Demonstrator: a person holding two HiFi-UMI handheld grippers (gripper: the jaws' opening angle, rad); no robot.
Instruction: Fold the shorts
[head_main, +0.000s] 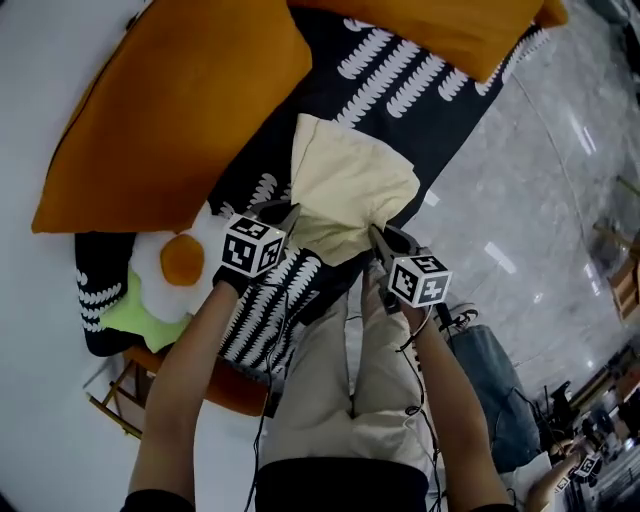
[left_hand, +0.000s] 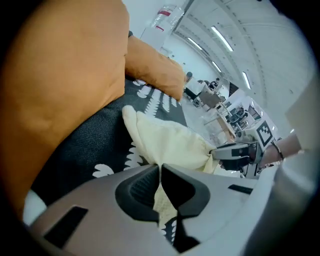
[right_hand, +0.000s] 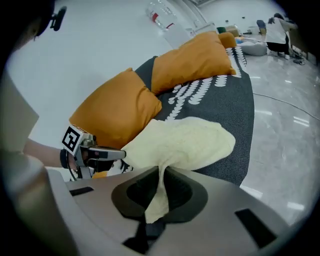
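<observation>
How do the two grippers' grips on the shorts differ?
The left gripper pinches the shorts at the corner nearest the big orange pillow; the right gripper pinches the corner toward the floor. The left gripper hangs over the blanket, the right gripper past its edge. Both are shut on the cloth.

The pale yellow shorts (head_main: 345, 185) are lying bunched and creased at the centre of the frame, on a black cover (head_main: 450, 110) with white patterning. Their far end is resting on the cover, while the two near corners are being held up, pinched in the left gripper (head_main: 290, 212) and the right gripper (head_main: 377, 233).
</observation>
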